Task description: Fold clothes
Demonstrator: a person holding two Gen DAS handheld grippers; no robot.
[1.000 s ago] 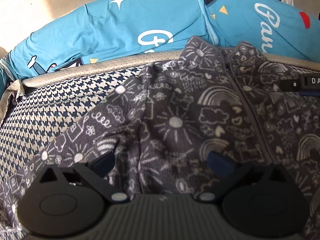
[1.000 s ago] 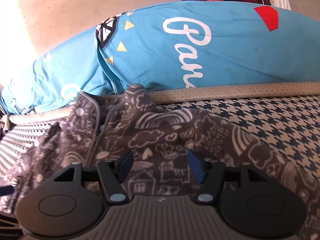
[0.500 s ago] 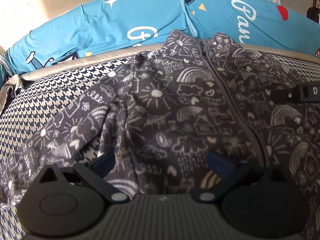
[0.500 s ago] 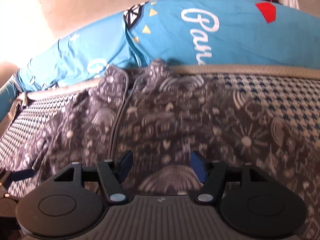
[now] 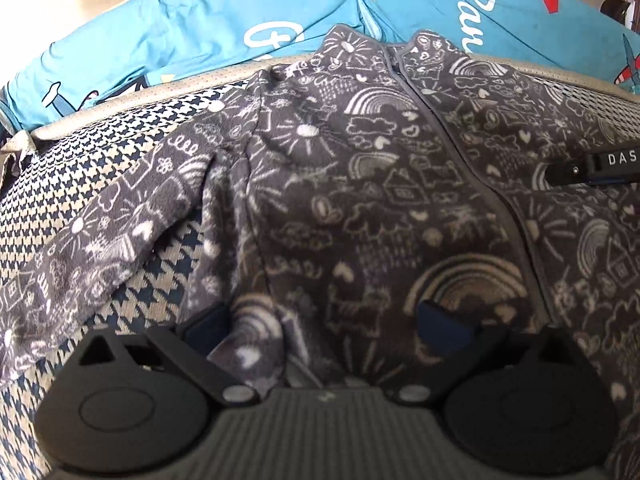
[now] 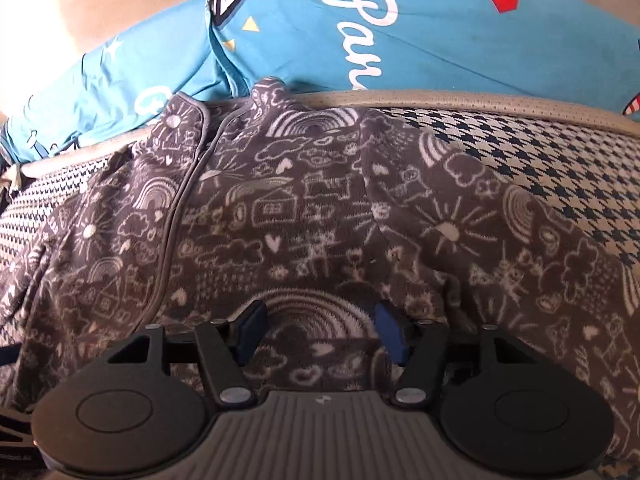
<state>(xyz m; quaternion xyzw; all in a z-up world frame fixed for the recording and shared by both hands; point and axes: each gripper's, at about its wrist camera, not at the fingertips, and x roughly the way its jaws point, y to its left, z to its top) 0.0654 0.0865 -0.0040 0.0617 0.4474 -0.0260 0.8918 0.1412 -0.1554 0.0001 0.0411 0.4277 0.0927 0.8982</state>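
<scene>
Grey doodle-print fleece jacket (image 5: 360, 184) lies flat, collar far, hem under both: left gripper (image 5: 324, 328) jaws open, right gripper (image 6: 320, 332) jaws closing, fleece between, ungripped.

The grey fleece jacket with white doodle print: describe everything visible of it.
The grey fleece jacket with white doodle print lies front up, spread on the houndstooth-patterned cushion, collar against the turquoise printed pillows. Rainbows, suns, clouds and houses cover its fuzzy fabric. A grey zipper runs down the closed front; both sleeves angle outward. The left gripper and closing right gripper straddle its lower part.
</scene>
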